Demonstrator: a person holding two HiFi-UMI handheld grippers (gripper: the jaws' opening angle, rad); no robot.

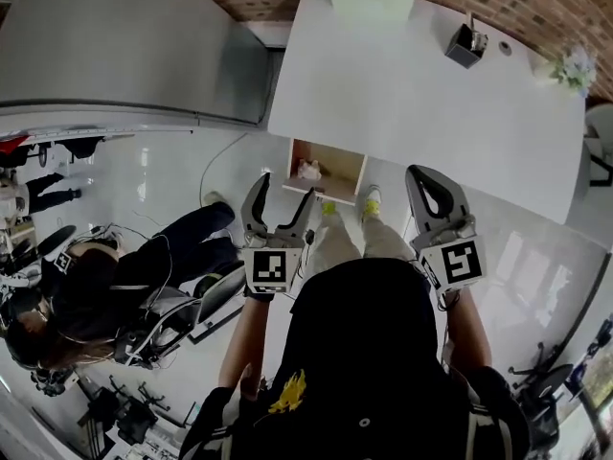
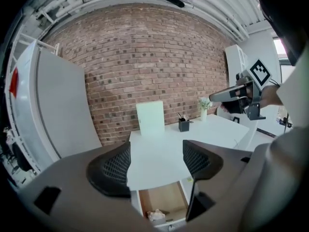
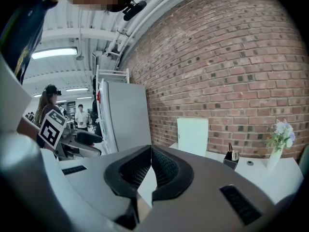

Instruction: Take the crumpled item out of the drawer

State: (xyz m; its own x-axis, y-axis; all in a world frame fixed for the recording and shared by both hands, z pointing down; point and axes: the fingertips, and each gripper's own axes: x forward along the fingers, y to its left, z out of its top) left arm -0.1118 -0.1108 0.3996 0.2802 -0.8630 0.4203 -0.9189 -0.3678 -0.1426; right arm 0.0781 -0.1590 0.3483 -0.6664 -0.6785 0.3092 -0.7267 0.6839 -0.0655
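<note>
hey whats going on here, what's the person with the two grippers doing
A person stands at a white desk whose drawer is open, with a crumpled white item lying inside. The left gripper is aimed toward the drawer, jaws apart and empty. The right gripper is shut on nothing. The item has not been grasped yet.

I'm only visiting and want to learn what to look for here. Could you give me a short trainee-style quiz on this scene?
1. True or false: the drawer under the desk is open.
2. Where is the crumpled item? A) in the drawer B) on the desk C) on the floor
3. Which has its jaws shut: the left hand-held gripper or the right hand-held gripper?
Key: 1 true; 2 A; 3 the right one.
</note>
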